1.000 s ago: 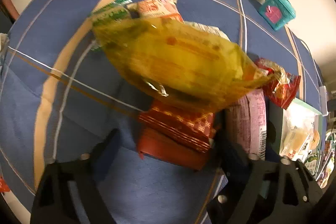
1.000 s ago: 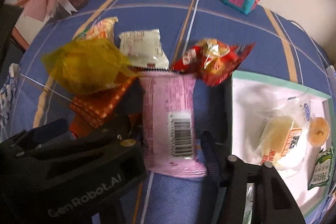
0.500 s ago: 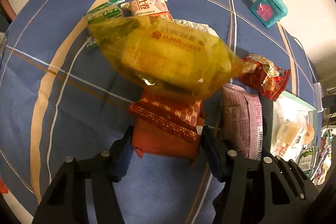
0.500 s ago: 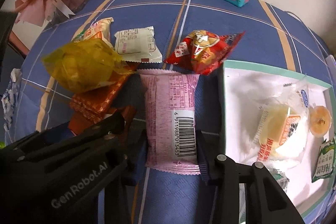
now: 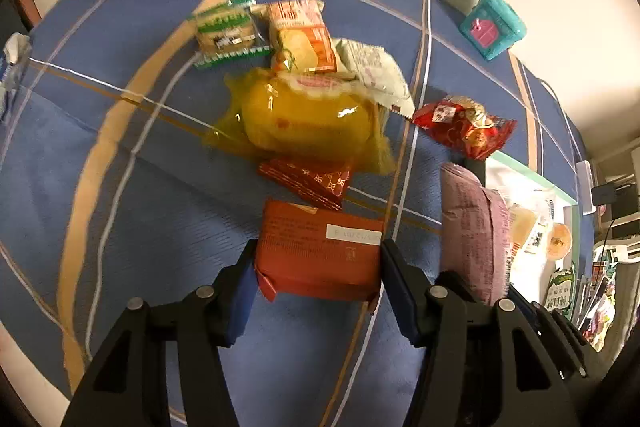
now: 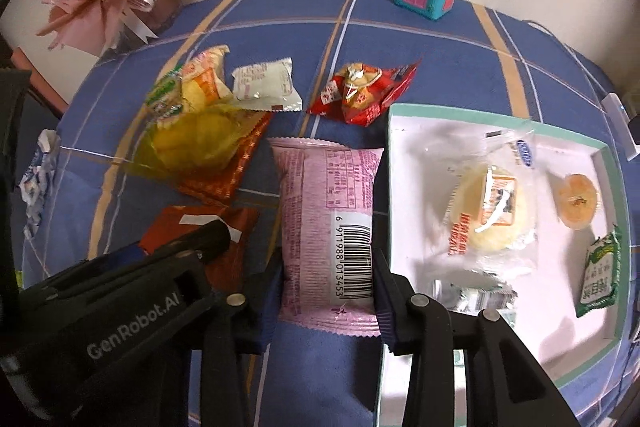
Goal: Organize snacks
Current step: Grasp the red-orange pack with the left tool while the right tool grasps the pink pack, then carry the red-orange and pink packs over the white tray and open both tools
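Left gripper (image 5: 318, 273) clamped on orange-red snack pack (image 5: 318, 251), right gripper (image 6: 328, 287) clamped on pink barcoded snack pack (image 6: 326, 223), both packs just above blue plaid cloth (image 5: 100, 227), pink one beside white tray (image 6: 560, 307), yellow packet (image 5: 308, 123) beyond.

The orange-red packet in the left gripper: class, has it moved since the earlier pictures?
Yes. The orange-red packet has come out from under the yellow bag, towards the camera; the left gripper, whose jaws just closed, grips it.

The yellow packet (image 5: 308, 119) covers the far part of the red patterned packet (image 5: 310, 183), and the tray (image 6: 608, 163) is cut off at the right edge.
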Motion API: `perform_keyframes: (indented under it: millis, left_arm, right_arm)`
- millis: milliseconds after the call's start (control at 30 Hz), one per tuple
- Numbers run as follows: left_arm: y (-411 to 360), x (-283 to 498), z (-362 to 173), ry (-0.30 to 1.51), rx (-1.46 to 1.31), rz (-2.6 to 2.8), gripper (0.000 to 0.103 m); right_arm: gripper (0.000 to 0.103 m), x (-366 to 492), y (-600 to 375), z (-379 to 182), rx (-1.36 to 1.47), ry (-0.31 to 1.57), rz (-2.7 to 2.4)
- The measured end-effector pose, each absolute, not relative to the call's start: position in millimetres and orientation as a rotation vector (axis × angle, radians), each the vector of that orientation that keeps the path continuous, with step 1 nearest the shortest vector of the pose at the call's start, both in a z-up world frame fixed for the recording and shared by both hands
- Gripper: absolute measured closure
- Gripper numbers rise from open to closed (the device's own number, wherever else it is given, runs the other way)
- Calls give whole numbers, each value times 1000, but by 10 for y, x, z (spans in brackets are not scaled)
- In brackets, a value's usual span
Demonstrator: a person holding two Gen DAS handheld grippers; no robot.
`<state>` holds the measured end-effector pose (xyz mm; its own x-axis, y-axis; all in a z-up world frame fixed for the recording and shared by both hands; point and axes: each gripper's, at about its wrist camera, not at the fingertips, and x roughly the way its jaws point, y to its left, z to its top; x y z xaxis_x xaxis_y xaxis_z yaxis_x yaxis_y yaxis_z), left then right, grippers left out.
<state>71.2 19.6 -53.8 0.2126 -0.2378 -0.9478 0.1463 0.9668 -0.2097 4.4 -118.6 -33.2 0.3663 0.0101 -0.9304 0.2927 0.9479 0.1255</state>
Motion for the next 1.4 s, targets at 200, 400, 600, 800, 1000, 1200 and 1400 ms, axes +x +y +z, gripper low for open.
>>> perform_keyframes:
  millis: [200, 400, 600, 800, 1000, 1200, 1400]
  left_arm:
    - [239, 591, -317, 1275, -82, -266, 43]
    - [95, 511, -183, 1242, -63, -282, 43]
    - [-331, 413, -180, 1236, 8, -343, 43]
    - [-811, 211, -207, 1241, 90, -431, 43]
    - [-1300, -27, -236, 1233, 178, -528, 43]
    - [-1627, -168, -314, 1230, 245, -582, 42]
    - [-1854, -255, -402, 1222, 304, -608, 42]
  right_arm:
    - [61, -161, -1203, -114, 297, 1142, -187]
    - [61, -309, -1416, 67, 306, 1100, -238]
    - [61, -442, -1978, 24, 386, 1098, -380]
    - [61, -635, -2468, -69, 468, 1110, -489]
    - [60, -769, -2820, -198, 533, 1138, -542]
    - [60, -918, -3028, -270, 587, 1140, -565]
    - [60, -965, -3122, -320, 610, 1147, -575]
